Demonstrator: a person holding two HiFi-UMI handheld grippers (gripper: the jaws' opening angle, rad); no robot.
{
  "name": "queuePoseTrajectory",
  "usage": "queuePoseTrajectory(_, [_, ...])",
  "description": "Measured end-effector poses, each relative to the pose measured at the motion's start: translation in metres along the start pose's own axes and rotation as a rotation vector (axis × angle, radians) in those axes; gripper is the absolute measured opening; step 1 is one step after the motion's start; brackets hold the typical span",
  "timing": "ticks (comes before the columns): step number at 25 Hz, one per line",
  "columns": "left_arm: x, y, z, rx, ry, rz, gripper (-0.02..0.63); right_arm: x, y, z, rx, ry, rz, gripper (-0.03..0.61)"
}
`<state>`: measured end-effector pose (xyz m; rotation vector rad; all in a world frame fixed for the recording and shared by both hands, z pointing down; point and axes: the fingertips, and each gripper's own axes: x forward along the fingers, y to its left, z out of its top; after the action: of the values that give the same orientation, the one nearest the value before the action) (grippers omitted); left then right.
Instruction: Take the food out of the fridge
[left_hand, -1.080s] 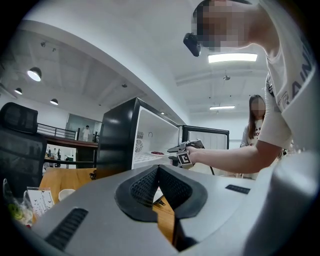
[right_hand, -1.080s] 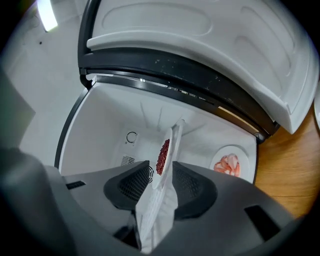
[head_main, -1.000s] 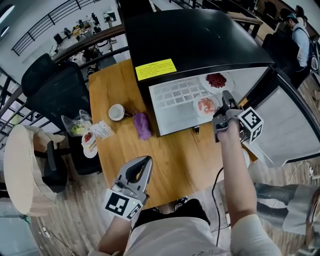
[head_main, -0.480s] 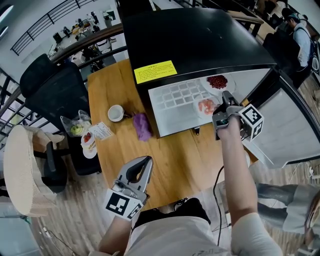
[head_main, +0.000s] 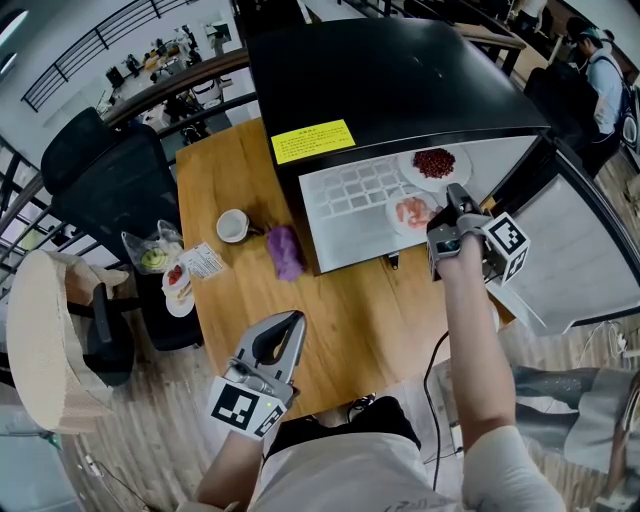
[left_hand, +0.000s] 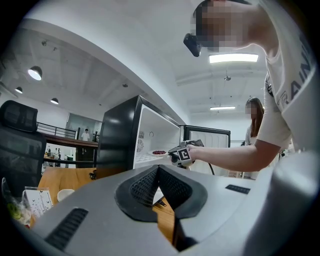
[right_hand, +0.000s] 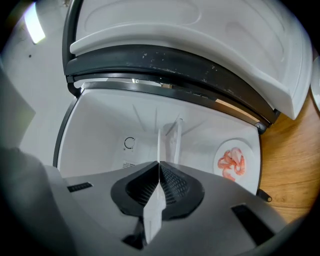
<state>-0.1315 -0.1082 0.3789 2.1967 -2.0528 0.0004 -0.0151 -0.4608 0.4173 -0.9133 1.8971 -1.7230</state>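
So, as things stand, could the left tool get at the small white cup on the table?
Probably yes. The left tool is over bare table, with nothing between it and the cup; the purple thing lies just aside. Its jaws are together, so they must open first.

Open-plan office, upper level. Black swivel chair (head_main: 110, 175) beside a wooden desk (head_main: 330, 300). Metal railing (head_main: 95, 45), with staffed workstations (head_main: 165, 55) beyond it. Flat ceiling light panels (left_hand: 233, 58) overhead. Small black fridge (head_main: 390, 80) stands on the desk.

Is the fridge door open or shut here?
Open. The door stands wide at the right, and the white interior of the fridge shows.
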Motion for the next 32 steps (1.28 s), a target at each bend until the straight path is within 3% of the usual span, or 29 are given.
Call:
queuePoseTrajectory(10, [-0.003, -0.014, 0.004, 0.006, -0.016, -0.034, 0.008, -0.040, 0.013, -0.003, 0.010, 0.006, 0.064, 0.026])
queuePoseTrajectory(22, [-0.010, -0.046, 0.011, 0.024, -0.038, -0.142, 0.008, -0.143, 0.023, -0.035, -0.009, 0.040, 0.132, 0.028])
queuePoseTrajectory(32, [-0.023, -0.075, 0.005, 0.026, -0.015, -0.233, 0.008, -0.246, -0.039, -0.056, -0.020, 0.085, 0.094, 0.026])
